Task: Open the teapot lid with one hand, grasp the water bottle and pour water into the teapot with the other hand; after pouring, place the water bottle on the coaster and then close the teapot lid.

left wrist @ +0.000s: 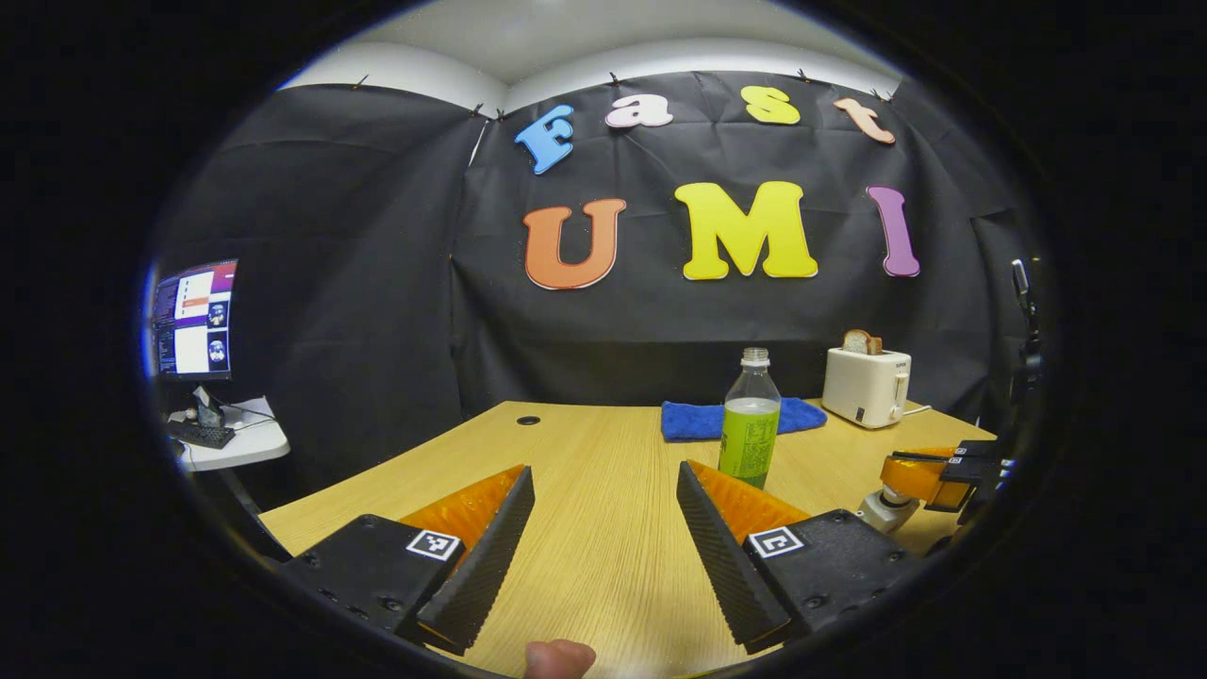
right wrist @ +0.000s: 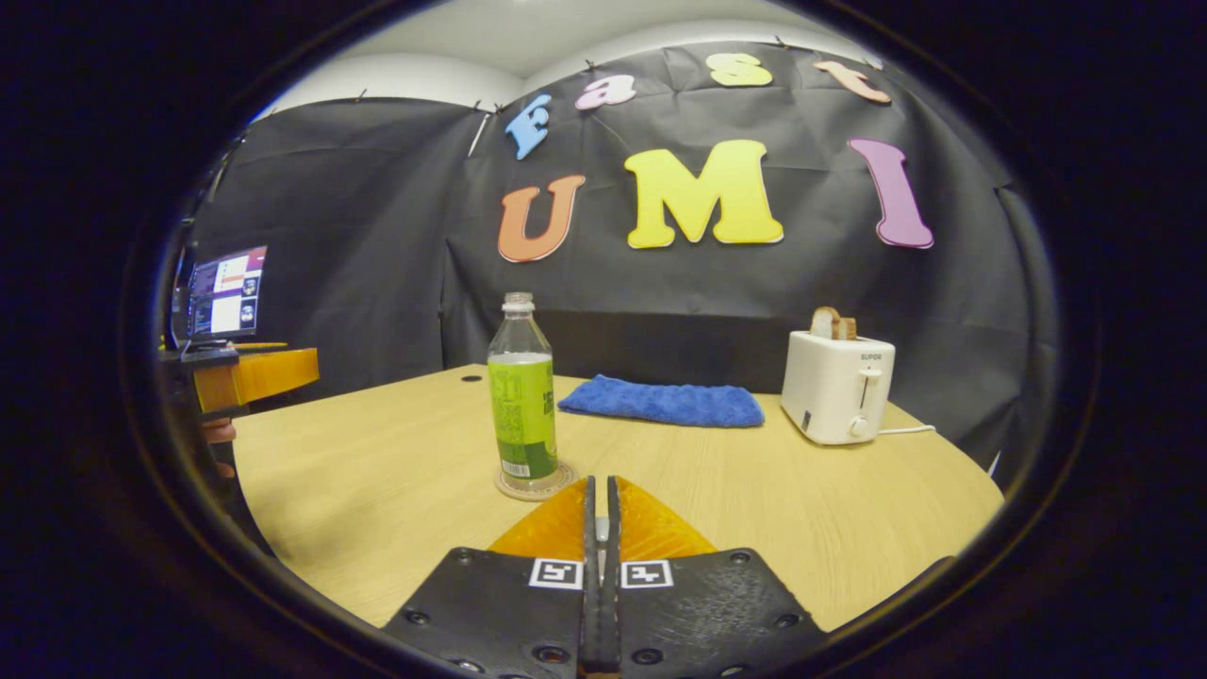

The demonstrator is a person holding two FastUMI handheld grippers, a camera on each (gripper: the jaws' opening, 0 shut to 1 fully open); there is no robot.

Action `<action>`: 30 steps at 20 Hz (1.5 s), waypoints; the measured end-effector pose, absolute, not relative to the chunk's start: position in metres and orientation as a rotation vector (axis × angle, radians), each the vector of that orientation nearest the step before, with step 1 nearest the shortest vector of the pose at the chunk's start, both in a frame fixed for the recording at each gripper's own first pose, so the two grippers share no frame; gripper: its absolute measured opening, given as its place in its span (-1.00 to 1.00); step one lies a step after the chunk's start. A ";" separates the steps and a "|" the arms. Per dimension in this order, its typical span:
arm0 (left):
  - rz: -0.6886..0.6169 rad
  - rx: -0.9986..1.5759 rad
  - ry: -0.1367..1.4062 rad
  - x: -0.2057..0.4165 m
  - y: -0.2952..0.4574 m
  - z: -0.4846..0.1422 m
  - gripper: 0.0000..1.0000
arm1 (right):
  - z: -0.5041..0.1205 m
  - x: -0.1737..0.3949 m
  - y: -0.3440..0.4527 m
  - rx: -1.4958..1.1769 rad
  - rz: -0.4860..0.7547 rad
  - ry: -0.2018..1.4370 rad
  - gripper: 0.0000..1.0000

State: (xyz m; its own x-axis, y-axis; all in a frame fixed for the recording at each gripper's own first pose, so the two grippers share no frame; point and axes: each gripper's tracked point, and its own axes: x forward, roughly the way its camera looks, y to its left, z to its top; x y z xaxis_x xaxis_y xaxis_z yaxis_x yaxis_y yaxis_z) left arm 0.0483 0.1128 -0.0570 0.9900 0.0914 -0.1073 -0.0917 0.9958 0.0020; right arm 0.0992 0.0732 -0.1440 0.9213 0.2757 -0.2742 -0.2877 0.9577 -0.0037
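Left gripper [left wrist: 603, 470], in the left gripper view: jaws spread wide and holding nothing, poised low over the bare pale wood-grain bench [left wrist: 566, 434]. A fingertip of the person holding it [left wrist: 558, 657] shows at the lower edge.

To its right stands the clear plastic water bottle with a green label [left wrist: 750, 429], upright, uncapped and partly full. In the right gripper view it rests on a round tan coaster [right wrist: 564, 481].

Behind it lie a folded blue cloth [left wrist: 698, 422] and, further right, a white toaster holding bread [left wrist: 866, 385], both well apart from the bottle.

Right gripper [right wrist: 601, 481]: jaws closed flat against each other, with no sure sign of anything gripped, aimed just right of the bottle. The small white object below it in the left gripper view is too unclear to name, so the teapot's place cannot be told.

Since the bottle already sits on the coaster, the lid step is probably the one in hand. It is best done by lowering onto the knob from straight above, gripping it squarely and moving the lid level, so that the pot is not nudged. The bottle's open neck calls for a wide berth.
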 end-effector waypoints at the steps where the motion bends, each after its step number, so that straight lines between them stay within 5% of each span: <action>1: 0.090 -0.003 0.106 0.050 0.112 -0.057 0.89 | -0.146 0.101 0.072 -0.047 0.287 0.279 -0.99; 12: 0.078 0.002 0.127 0.054 0.099 -0.063 0.90 | -0.157 0.097 0.074 -0.022 0.288 0.292 -0.99; 16: 0.082 -0.013 0.121 0.050 0.093 -0.055 0.90 | -0.142 0.094 0.070 -0.040 0.273 0.263 -0.80; 21: 0.050 -0.004 0.106 0.042 0.067 -0.034 0.90 | -0.101 0.074 0.049 -0.039 0.224 0.202 0.93; 30: -0.023 -0.006 0.001 -0.006 -0.009 0.012 0.89 | -0.020 0.002 -0.011 -0.030 0.071 0.040 0.93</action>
